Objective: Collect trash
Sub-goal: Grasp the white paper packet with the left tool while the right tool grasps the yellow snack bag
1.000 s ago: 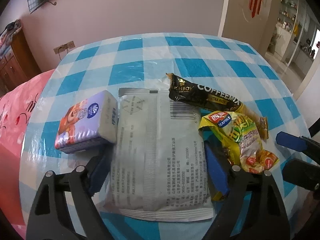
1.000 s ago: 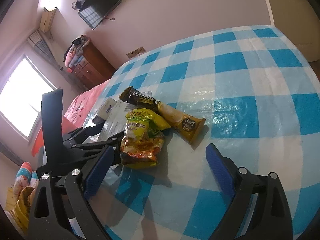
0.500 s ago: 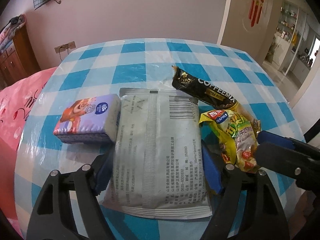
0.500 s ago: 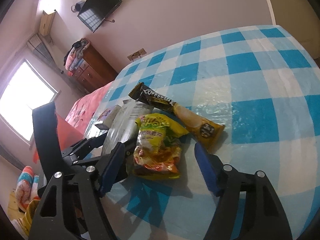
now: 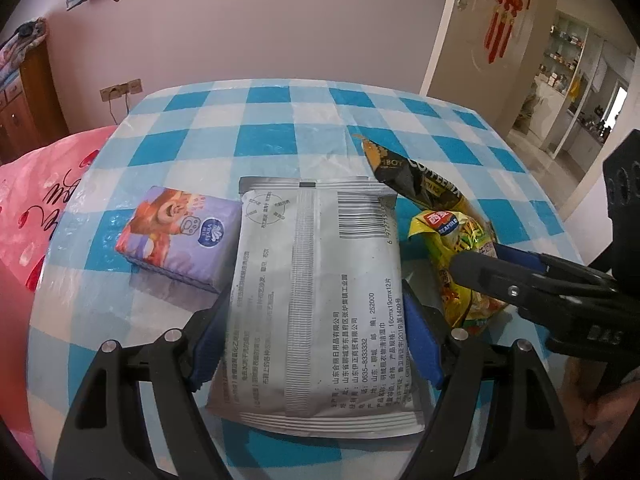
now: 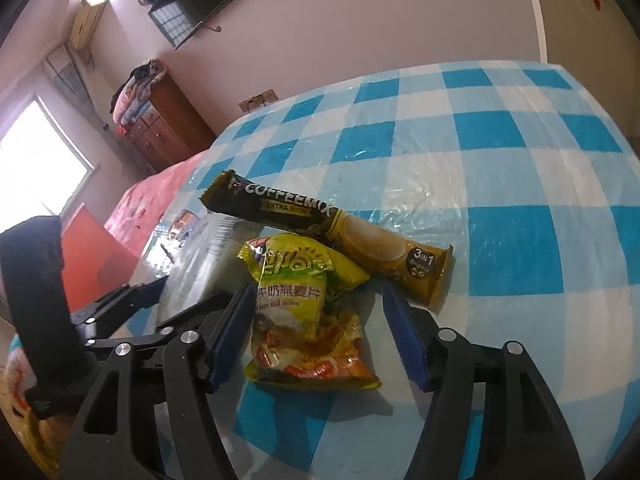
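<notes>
From the left wrist camera, the left gripper is straddling the silver pouch, which is lying flat on the checked table; its blue pads are sitting against the pouch's two long edges, so the jaws are looking clamped on it, though it is not yet lifted. Left of the silver pouch, just touching its edge, a purple tissue pack is lying untouched. Right of the pouch, the yellow snack bag is lying with the right gripper's fingers reaching over it, and the coffee-mix stick is resting behind that bag. From the right wrist camera, the right gripper is closing its jaws around the yellow snack bag: the left pad is already at the bag's edge, while the right pad is standing clear of it. The coffee-mix stick is lying just beyond the bag, overlapping the silver pouch's far corner. Judging from this, collecting is only beginning: all four pieces are still sitting on the table, and no bin is showing in either view. The table, covered in glossy blue-and-white check, is standing in a room with a wall-mounted television, a wooden dresser, a pink bedspread and an open door.
</notes>
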Tool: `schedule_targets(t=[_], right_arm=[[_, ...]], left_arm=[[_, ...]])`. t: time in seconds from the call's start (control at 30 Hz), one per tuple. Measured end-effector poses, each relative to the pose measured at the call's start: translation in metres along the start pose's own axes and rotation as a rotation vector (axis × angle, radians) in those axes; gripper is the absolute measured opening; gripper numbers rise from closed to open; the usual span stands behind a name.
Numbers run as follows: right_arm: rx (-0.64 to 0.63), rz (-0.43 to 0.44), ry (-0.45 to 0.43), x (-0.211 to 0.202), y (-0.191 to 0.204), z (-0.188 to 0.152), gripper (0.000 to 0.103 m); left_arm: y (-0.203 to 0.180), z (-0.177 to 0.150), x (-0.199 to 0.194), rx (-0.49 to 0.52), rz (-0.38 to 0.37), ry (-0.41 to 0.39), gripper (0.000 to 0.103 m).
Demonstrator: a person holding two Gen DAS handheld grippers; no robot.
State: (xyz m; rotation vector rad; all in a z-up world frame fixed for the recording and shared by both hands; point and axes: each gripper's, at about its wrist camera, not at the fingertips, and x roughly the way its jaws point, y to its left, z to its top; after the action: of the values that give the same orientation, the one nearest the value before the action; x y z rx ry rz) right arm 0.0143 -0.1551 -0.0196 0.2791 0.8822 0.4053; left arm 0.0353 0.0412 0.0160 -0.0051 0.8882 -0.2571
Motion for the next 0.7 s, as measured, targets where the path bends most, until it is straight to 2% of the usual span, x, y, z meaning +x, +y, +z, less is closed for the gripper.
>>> schedule_targets(t=[0.47, 0.7], right_arm=[[-0.035, -0.054, -0.019, -0.001, 0.008, -0.008, 0.048], [-0.040, -0.076, -0.029, -0.006, 0.010, -0.013, 0.043]], left_arm=[[0.011, -0.018, -0.019, -0.009, -0.045, -0.007, 0.077], [0.014, -0.027, -0.032, -0.012, -0.071, -0.018, 0.077]])
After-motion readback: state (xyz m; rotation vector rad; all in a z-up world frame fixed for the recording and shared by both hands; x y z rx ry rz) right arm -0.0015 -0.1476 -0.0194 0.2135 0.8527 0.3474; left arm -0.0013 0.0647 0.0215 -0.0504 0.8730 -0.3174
